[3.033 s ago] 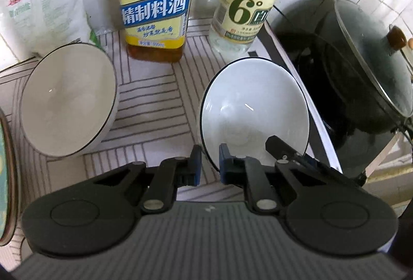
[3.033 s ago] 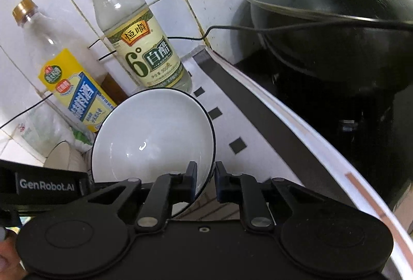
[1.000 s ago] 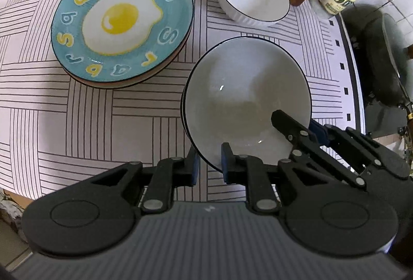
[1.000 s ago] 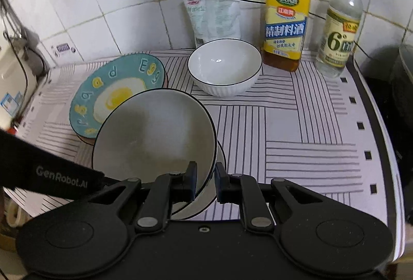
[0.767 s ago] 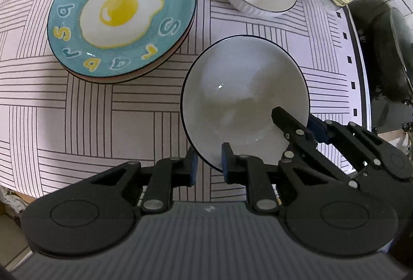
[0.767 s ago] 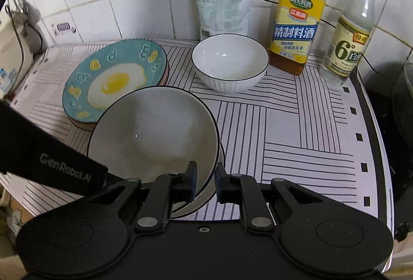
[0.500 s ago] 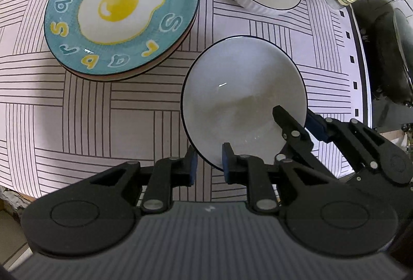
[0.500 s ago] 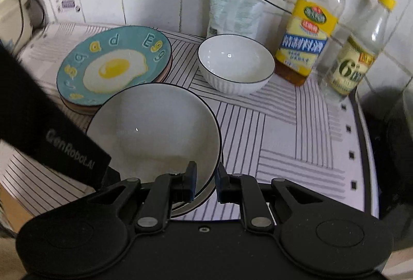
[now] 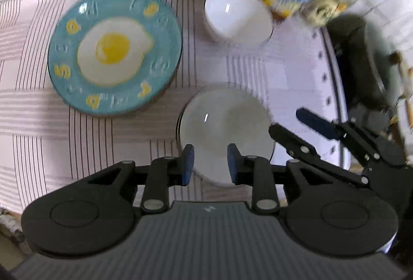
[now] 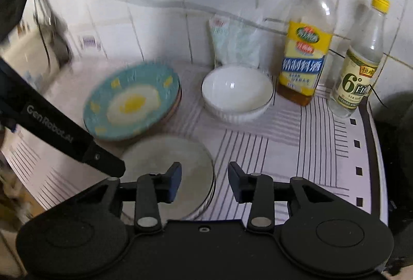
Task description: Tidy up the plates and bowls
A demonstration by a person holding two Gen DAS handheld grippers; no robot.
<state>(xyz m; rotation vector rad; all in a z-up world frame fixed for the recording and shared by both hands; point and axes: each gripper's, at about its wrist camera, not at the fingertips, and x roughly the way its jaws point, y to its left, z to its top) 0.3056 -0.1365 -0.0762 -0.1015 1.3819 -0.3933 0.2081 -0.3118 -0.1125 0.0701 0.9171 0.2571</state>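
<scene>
A white bowl with a dark rim (image 9: pixel 224 122) (image 10: pixel 165 166) rests nested in another bowl on the striped counter. My left gripper (image 9: pixel 210 164) hovers over its near rim with the jaws opening. The pads stand clear of the rim. My right gripper (image 10: pixel 205 182) (image 9: pixel 296 122) is at the bowl's right rim, jaws also opening, and the rim lies between the pads without being pressed. A blue fried-egg plate (image 9: pixel 113 53) (image 10: pixel 131 102) sits on a stack to the left. A second white bowl (image 9: pixel 237 14) (image 10: pixel 237 91) stands behind.
A yellow-labelled bottle (image 10: pixel 302 60) and a clear vinegar bottle (image 10: pixel 356 76) stand by the tiled wall, beside a plastic bag (image 10: pixel 237 42). A dark wok (image 9: pixel 361 66) sits at the right. The counter's front edge (image 9: pixel 10 210) is at the lower left.
Both grippers were shut on the bowl's rim and have now opened and let go. They have drawn up and back, and the bowl stays nested in the lower bowl.
</scene>
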